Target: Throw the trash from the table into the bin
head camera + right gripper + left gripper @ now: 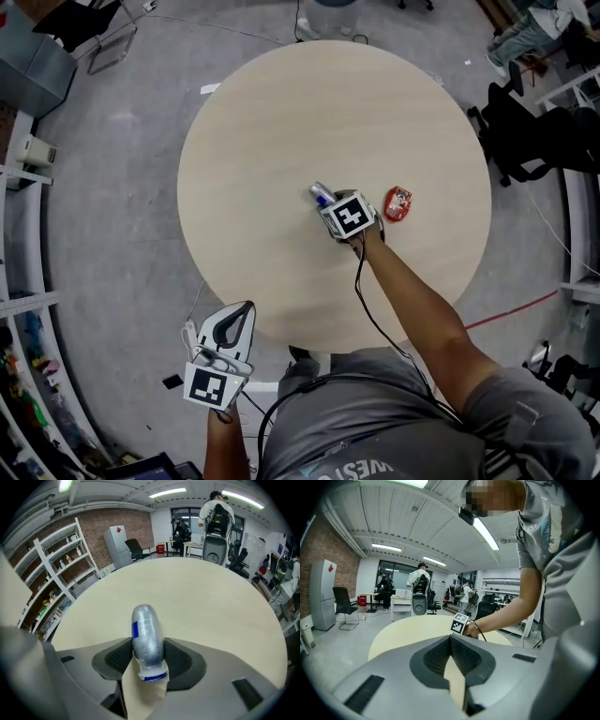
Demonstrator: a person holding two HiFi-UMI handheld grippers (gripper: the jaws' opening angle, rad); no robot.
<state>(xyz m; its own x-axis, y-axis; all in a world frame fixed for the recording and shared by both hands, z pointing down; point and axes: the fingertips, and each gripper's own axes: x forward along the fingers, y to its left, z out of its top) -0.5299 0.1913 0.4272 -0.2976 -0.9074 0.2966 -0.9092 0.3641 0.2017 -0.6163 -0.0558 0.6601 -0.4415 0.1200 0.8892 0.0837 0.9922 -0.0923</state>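
Observation:
A clear plastic bottle [147, 637] with a blue label and cap lies on the round pale table [281, 141], near its middle. My right gripper [330, 202] points steeply down at it, and both pads touch the bottle's sides, cap end toward the camera. In the head view only the bottle's [321, 193] end shows past the marker cube. A red snack packet [397, 202] lies on the table just right of that gripper. My left gripper [246, 309] hangs level at the table's near edge, its tips together and nothing in it; in its own view the left gripper [451, 638] faces the right hand.
A grey round bin [333, 11] stands on the floor beyond the table's far edge. White shelving [19, 281] lines the left side, black office chairs [534, 141] stand at the right. People stand at desks in the background [419, 581].

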